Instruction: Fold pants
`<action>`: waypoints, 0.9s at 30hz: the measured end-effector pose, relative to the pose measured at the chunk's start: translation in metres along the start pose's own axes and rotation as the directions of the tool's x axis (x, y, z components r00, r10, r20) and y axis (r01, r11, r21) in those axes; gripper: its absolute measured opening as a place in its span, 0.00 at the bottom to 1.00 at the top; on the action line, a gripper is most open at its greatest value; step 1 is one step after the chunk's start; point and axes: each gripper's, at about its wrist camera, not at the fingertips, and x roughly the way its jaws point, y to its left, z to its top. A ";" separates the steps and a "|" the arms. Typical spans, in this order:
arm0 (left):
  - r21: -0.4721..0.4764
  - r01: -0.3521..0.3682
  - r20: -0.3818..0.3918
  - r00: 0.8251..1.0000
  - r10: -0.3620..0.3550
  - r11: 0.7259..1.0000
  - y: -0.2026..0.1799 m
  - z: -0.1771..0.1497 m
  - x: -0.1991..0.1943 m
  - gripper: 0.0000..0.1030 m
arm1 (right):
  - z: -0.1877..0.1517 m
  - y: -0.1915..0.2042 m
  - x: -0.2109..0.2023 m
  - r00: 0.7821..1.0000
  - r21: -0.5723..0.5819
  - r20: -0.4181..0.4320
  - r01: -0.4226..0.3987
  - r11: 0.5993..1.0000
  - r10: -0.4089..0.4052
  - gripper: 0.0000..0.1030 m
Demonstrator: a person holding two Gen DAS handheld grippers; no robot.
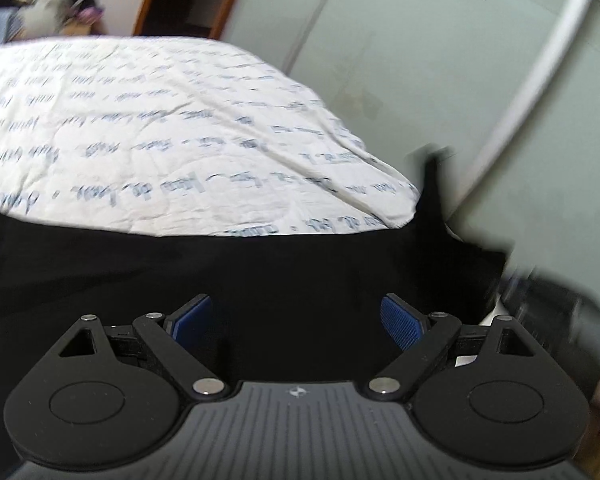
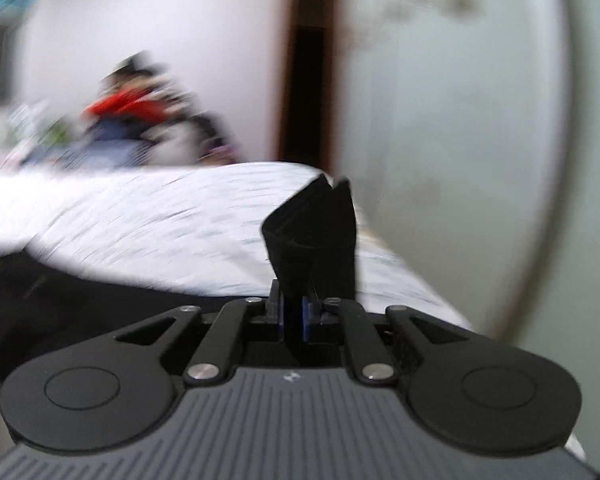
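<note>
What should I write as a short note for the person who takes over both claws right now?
Left claw: open, holding nothing, over the black pants.
Right claw: shut on a bunched corner of the pants, raised above the bed.
The pants lie along the near edge of the white printed bedsheet.
Done: one corner gripped.
Left: grip with the left claw, then fold; no finished fold shows.

Soft, even daylight; both fisheye views bend at the edges, and motion blur smears the right wrist view most.

Black linkage fingers (image 1: pixel 404 322) (blue pads), silver screws.
</note>
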 end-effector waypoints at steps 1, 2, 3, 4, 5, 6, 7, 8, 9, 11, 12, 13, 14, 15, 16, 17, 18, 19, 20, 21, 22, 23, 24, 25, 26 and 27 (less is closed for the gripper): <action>-0.019 -0.009 -0.011 1.000 0.009 1.000 0.004 0.000 0.001 0.89 | -0.002 0.018 0.004 0.998 -0.053 -0.024 -0.053 0.997 0.051 0.10; -0.036 -0.019 -0.023 1.000 0.018 0.999 0.008 0.000 0.003 0.89 | -0.006 0.035 0.010 0.993 -0.099 -0.064 -0.106 0.989 0.100 0.10; -0.055 -0.025 -0.034 0.999 0.023 0.998 0.012 -0.001 0.004 0.89 | -0.012 0.049 0.017 0.986 -0.143 -0.112 -0.141 0.980 0.126 0.16; -0.072 -0.027 -0.043 0.999 0.023 0.997 0.016 -0.002 0.005 0.89 | -0.021 0.061 0.025 0.981 -0.189 -0.155 -0.149 0.971 0.120 0.22; -0.087 -0.023 -0.051 0.999 0.019 0.996 0.018 -0.002 0.007 0.89 | -0.029 0.072 0.030 0.981 -0.244 -0.177 -0.123 0.962 0.081 0.24; -0.103 -0.016 -0.053 0.999 0.010 0.995 0.021 -0.002 0.007 0.89 | -0.034 0.079 0.031 0.984 -0.292 -0.173 -0.102 0.951 0.052 0.25; -0.122 -0.007 -0.052 0.999 0.000 0.992 0.023 -0.002 0.007 0.89 | -0.035 0.084 0.028 0.987 -0.323 -0.157 -0.084 0.943 0.034 0.27; -0.148 0.009 -0.053 0.998 -0.017 0.989 0.024 -0.001 0.009 0.89 | -0.036 0.087 0.023 0.989 -0.339 -0.148 -0.070 0.938 0.020 0.31; -0.178 0.035 -0.057 0.997 -0.046 0.983 0.025 0.000 0.010 0.89 | -0.036 0.090 0.020 0.991 -0.356 -0.137 -0.051 0.933 0.002 0.39; -0.236 0.103 -0.074 0.990 -0.124 0.966 0.027 0.000 0.015 0.89 | -0.040 0.095 0.015 0.992 -0.408 -0.126 -0.025 0.913 -0.029 0.41; -0.257 0.134 -0.084 0.983 -0.160 0.957 0.025 0.002 0.018 0.89 | -0.041 0.101 0.016 0.992 -0.438 -0.120 -0.016 0.899 -0.041 0.41; -0.267 0.156 -0.095 0.978 -0.187 0.951 0.022 0.002 0.022 0.89 | -0.043 0.105 0.015 0.993 -0.467 -0.111 -0.009 0.884 -0.048 0.38; -0.268 0.173 -0.109 0.972 -0.208 0.948 0.018 0.003 0.026 0.89 | -0.041 0.109 0.015 0.993 -0.489 -0.103 -0.003 0.872 -0.054 0.36; -0.260 0.184 -0.132 0.966 -0.223 0.948 0.013 0.003 0.031 0.89 | -0.041 0.112 0.019 0.994 -0.508 -0.100 -0.006 0.861 -0.052 0.28; -0.250 0.178 -0.160 0.962 -0.222 0.952 0.008 0.004 0.035 0.89 | -0.041 0.115 0.017 0.994 -0.521 -0.098 -0.015 0.854 -0.042 0.17; -0.238 0.164 -0.178 0.962 -0.208 0.957 0.004 0.005 0.039 0.89 | -0.043 0.119 0.015 0.995 -0.527 -0.096 -0.027 0.850 -0.028 0.12; -0.226 0.151 -0.177 0.965 -0.194 0.962 0.001 0.005 0.042 0.89 | -0.045 0.121 0.014 0.996 -0.537 -0.092 -0.030 0.843 -0.023 0.12; -0.218 0.145 -0.168 0.969 -0.183 0.965 -0.002 0.006 0.044 0.89 | -0.046 0.124 0.012 0.996 -0.553 -0.081 -0.023 0.833 -0.027 0.11; -0.212 0.134 -0.159 0.973 -0.170 0.968 -0.004 0.007 0.046 0.89 | -0.048 0.126 0.010 0.997 -0.564 -0.071 -0.019 0.826 -0.026 0.11; -0.204 0.111 -0.158 0.977 -0.144 0.973 -0.008 0.009 0.047 0.89 | -0.050 0.125 0.006 0.998 -0.561 -0.063 -0.017 0.828 -0.022 0.10; -0.193 0.086 -0.157 0.981 -0.117 0.978 -0.012 0.011 0.050 0.89 | -0.050 0.125 0.002 0.998 -0.547 -0.056 -0.018 0.837 -0.015 0.10; -0.178 0.060 -0.148 0.985 -0.087 0.982 -0.018 0.012 0.052 0.89 | -0.050 0.124 -0.003 0.999 -0.533 -0.050 -0.022 0.846 -0.006 0.10; -0.154 0.027 -0.140 0.989 -0.049 0.988 -0.024 0.014 0.053 0.89 | -0.049 0.122 -0.005 0.999 -0.524 -0.043 -0.027 0.851 0.005 0.10; -0.127 0.002 -0.133 0.991 -0.019 0.992 -0.029 0.015 0.055 0.89 | -0.049 0.121 -0.009 0.999 -0.517 -0.035 -0.030 0.856 0.014 0.10; -0.105 -0.009 -0.123 0.992 -0.004 0.994 -0.035 0.016 0.056 0.89 | -0.047 0.119 -0.009 0.999 -0.504 -0.026 -0.032 0.863 0.021 0.10; -0.097 -0.001 -0.114 0.993 -0.010 0.995 -0.036 0.016 0.058 0.89 | -0.046 0.117 -0.011 0.999 -0.486 -0.022 -0.039 0.873 0.032 0.10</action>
